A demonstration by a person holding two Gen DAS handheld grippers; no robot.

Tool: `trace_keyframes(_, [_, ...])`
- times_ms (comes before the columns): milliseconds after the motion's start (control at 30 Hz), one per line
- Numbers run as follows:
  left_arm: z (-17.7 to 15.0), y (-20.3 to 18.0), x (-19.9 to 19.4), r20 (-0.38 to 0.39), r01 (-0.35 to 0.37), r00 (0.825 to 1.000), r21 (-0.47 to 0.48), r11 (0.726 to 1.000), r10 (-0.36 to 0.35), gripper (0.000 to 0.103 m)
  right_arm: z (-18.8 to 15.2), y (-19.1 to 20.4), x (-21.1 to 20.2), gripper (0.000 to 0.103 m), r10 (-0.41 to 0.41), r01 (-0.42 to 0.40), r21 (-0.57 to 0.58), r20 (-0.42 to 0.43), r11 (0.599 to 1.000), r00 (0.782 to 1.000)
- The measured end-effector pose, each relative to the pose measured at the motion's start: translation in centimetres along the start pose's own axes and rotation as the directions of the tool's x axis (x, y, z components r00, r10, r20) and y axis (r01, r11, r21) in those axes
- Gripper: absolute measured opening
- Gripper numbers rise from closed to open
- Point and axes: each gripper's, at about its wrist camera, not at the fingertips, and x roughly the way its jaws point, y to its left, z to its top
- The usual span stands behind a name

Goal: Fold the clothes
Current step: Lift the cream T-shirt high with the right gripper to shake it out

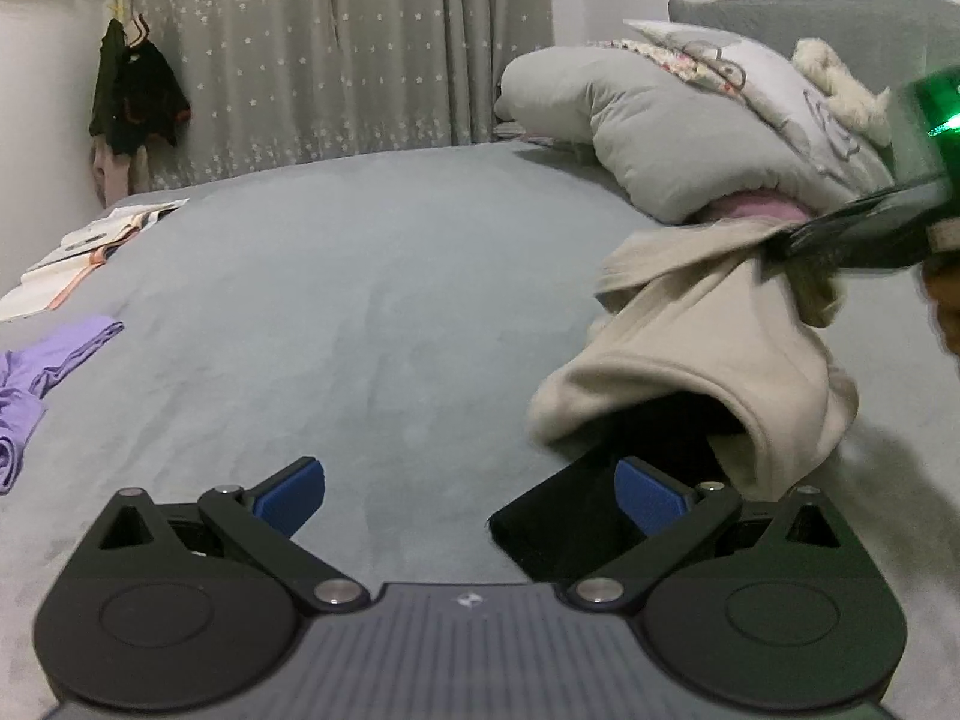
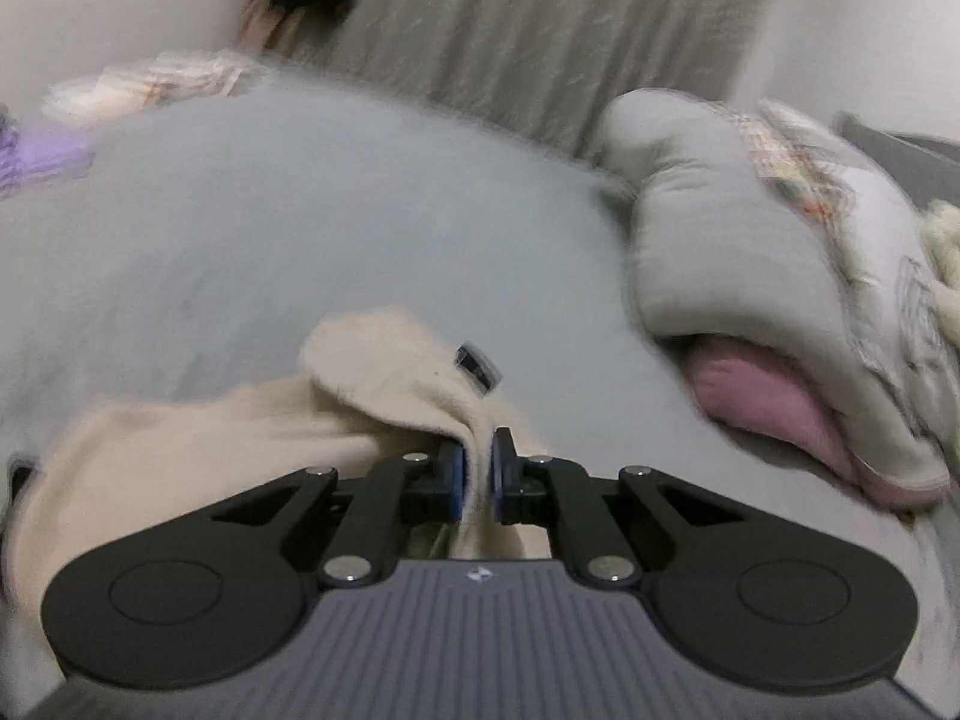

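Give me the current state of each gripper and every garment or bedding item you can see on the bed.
left gripper: open, empty, low over the bed.
right gripper: shut on the cream garment.
cream garment: partly lifted, bunched, one end draped on the bed.
black garment: lying flat, partly under the cream one.
purple garment: crumpled, unfolded.
white printed garment: lying spread near the far edge.
grey duvet: heaped.

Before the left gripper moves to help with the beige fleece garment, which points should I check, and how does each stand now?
1. Right gripper shut on the beige fleece garment: ok.
2. Left gripper open, holding nothing: ok.
3. Garment spread flat: not ok, it hangs bunched.
4. Bare grey bed sheet ahead for laying it: ok.
5. Black cloth lying beneath the garment and the left gripper's right finger: not ok.
6. Garment's free corners: cannot tell.
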Motion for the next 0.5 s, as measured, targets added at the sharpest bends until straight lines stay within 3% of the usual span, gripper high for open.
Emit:
trace_keyframes(33, [0.0,0.0,-0.1,0.002,0.011,1.000,-0.008,1.000,-0.011,0.103,-0.3,-0.7,-0.1,0.009,0.001,-0.001,0.012,0.005,1.000,1.000])
trace_keyframes(100, [0.1,0.0,-0.2,-0.004,0.053,0.999,-0.014,0.998,-0.053,0.103,-1.1,-5.9,-6.4,0.009,-0.016,-0.001,0.191,0.086,0.982,0.996])
trace_keyframes(167, [-0.1,-0.3,0.0,-0.011,0.093,0.996,-0.010,0.996,-0.093,0.103,-2.6,-9.5,-11.3,0.008,-0.076,0.036,0.296,0.124,0.955,0.989])
trace_keyframes(267, [-0.5,-1.0,0.6,-0.035,0.145,0.989,-0.008,0.989,-0.145,0.103,-6.8,-15.4,-17.4,0.008,-0.168,0.092,0.482,0.118,0.872,0.979])
trace_keyframes(300, [-0.6,-1.3,0.8,-0.046,0.159,0.986,-0.009,0.987,-0.159,0.103,-8.5,-16.6,-18.4,0.008,-0.197,0.126,0.518,0.083,0.846,0.977])
trace_keyframes(400, [-1.2,-2.7,1.3,-0.084,0.198,0.977,0.002,0.980,-0.197,0.103,-12.2,-17.7,-18.4,0.008,-0.270,0.277,0.428,-0.078,0.860,0.960])
trace_keyframes(500, [-1.5,-3.6,1.3,-0.087,0.189,0.979,0.047,0.981,-0.185,0.103,-14.2,-17.8,-17.2,0.009,-0.233,0.286,0.392,-0.178,0.875,0.956])
